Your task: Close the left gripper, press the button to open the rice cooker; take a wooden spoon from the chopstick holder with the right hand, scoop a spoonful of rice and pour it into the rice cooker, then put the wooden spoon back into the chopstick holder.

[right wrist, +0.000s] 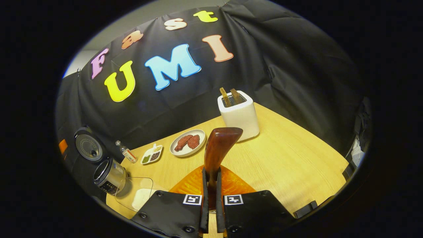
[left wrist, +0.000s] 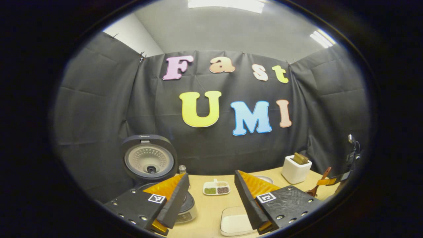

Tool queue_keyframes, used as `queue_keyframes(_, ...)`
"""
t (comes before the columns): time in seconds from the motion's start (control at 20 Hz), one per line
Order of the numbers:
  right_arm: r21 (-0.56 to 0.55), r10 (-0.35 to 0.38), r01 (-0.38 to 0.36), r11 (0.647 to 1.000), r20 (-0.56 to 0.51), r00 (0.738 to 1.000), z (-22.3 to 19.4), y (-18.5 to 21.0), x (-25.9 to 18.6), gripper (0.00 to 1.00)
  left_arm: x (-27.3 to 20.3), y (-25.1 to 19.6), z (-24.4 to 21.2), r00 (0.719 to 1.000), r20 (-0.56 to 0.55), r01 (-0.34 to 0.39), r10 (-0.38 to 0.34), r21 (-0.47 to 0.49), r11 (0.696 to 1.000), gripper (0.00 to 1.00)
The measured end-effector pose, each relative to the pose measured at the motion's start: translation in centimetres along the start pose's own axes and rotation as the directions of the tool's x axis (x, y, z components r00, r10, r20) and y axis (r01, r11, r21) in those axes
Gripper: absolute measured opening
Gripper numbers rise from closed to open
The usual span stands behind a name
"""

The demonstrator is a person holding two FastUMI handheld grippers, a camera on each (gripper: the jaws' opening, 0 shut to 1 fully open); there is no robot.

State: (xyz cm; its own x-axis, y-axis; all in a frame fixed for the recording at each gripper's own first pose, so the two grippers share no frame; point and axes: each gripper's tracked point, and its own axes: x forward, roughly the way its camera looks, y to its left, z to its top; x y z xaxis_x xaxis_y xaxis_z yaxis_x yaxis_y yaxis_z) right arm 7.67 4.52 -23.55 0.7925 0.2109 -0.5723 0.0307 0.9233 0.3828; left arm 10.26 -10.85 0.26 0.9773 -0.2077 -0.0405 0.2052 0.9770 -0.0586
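The rice cooker (left wrist: 150, 165) is seen with its lid already raised, at the left end of the desk (right wrist: 290, 158). The right tool (right wrist: 211, 198) is held shut on the wooden spoon (right wrist: 216, 148): both fingers are pressed on the handle, and the spoon's long axis runs straight forward from them, away from the camera. In the left gripper view the same spoon (left wrist: 318, 185) is seen low over the right end of the desk, with its far end tilted up.

The left tool (left wrist: 211, 198) is held wide apart and grips nothing; it hangs just in front of the cooker.

The white chopstick holder (right wrist: 238, 114) stands ahead of the spoon's end, near the back wall, with other wooden pieces upright in it. The clear tray of rice (right wrist: 140, 195) lies to the left of the right tool, just beside the cooker (right wrist: 109, 177). It is judged that the scoop is the step in hand. For this the spoon must be carried leftward and its end lowered into the rice. The right tool is the one to do it, although the left tool is nearer to the tray.
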Motion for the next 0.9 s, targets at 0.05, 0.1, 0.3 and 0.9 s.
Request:
queue_keyframes(0.05, -0.002, -0.002, 0.002, 1.0, -0.009, 1.0, -0.5, -0.1, 0.3, 0.11, -0.1, 0.2, 0.0, 1.0, -0.001, -0.004, 0.004, 0.002, 1.0, 0.84)
queue_keyframes(0.1, 0.001, -0.003, 0.003, 1.0, -0.017, 1.0, -0.7, -0.1, 0.3, 0.11, -0.1, 0.5, 0.0, 1.0, -0.001, -0.009, 0.009, 0.003, 1.0, 0.83)
queue_keyframes(0.3, 0.024, -0.015, 0.016, 1.0, -0.036, 0.999, -1.4, -0.6, 0.6, 0.12, -0.3, 1.2, 0.0, 1.0, -0.002, -0.021, 0.021, -0.004, 1.0, 0.84)
queue_keyframes(0.9, -0.004, -0.064, 0.064, 0.998, 0.008, 0.998, 0.2, -2.6, -1.6, 0.79, -0.2, 2.6, 0.4, 0.999, 0.014, -0.035, 0.035, -0.022, 0.999, 0.84)
